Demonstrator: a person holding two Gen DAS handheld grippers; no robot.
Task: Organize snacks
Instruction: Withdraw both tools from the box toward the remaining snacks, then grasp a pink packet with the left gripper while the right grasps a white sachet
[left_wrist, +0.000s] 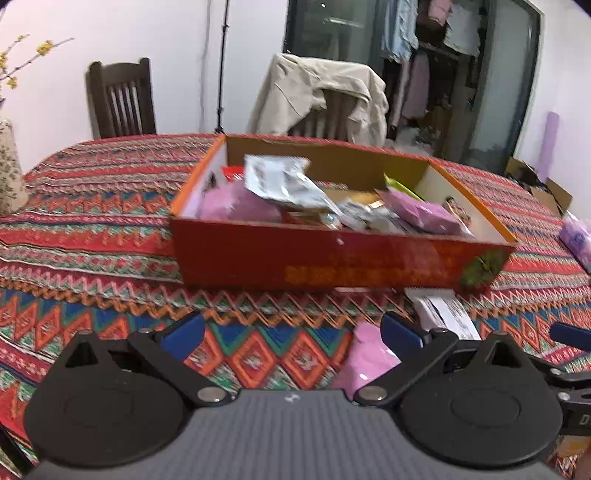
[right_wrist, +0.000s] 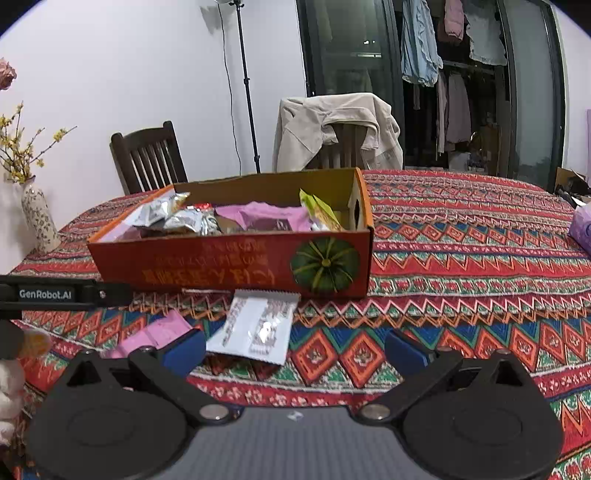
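Both grippers hang low over the table, jaws spread wide and empty: the left gripper (left_wrist: 291, 332) and the right gripper (right_wrist: 295, 349) each show 2 blue pads well apart with only cloth between them. Nearest the right gripper, 1 white snack packet (right_wrist: 256, 330) lies flat on the patterned tablecloth (right_wrist: 461, 258), just in front of the box and touching or nearly touching its front wall. Beside it, toward the left gripper, 1 pink packet (right_wrist: 155, 332) also lies loose on the cloth; the left wrist view shows it close under that gripper's right pad. Behind them stands the red cardboard box (right_wrist: 229, 266) with a pumpkin print, open at the top and already holding a heap of packets, among them silver, pink and yellow-green ones. Judgement: most snacks are boxed, and at least 2 remain outside; whether others lie out of frame cannot be told. A purple tissue pack (right_wrist: 581, 225) sits well apart at the table's right edge, and a flowered vase (right_wrist: 38, 218) stands at the left.
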